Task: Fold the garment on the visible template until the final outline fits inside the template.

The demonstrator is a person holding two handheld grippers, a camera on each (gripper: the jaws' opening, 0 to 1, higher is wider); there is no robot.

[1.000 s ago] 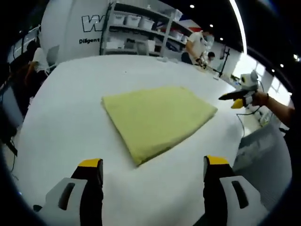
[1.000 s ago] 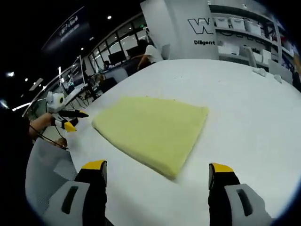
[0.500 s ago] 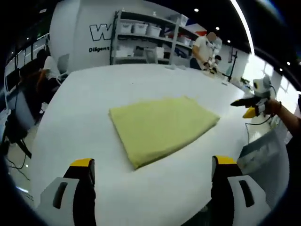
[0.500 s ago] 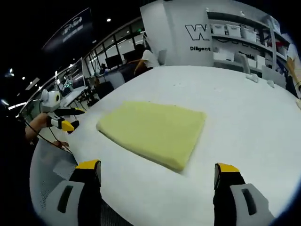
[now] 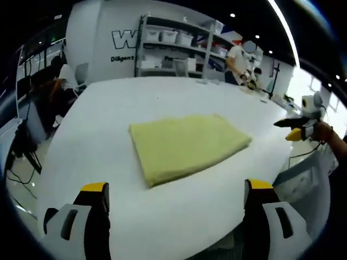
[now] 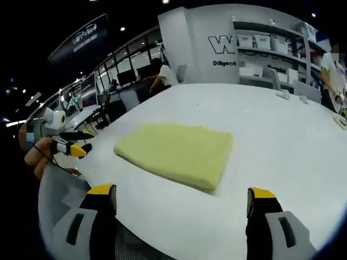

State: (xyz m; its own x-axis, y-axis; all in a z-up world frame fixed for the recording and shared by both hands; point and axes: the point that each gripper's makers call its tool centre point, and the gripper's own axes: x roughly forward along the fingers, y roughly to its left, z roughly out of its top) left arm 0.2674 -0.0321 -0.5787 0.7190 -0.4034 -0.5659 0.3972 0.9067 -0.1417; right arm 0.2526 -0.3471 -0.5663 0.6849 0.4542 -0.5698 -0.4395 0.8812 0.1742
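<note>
Both grippers, left gripper and right gripper, spread wide and empty, held back from the white table, likely because the yellow garment lies folded flat mid-table, seemingly finished.

The garment is plain pale yellow, with no pattern. The worktop under it is plain white. My jaws are black with yellow tips on grey-white bodies. The wall is white with dark lettering, and the shelf bins are white.
</note>
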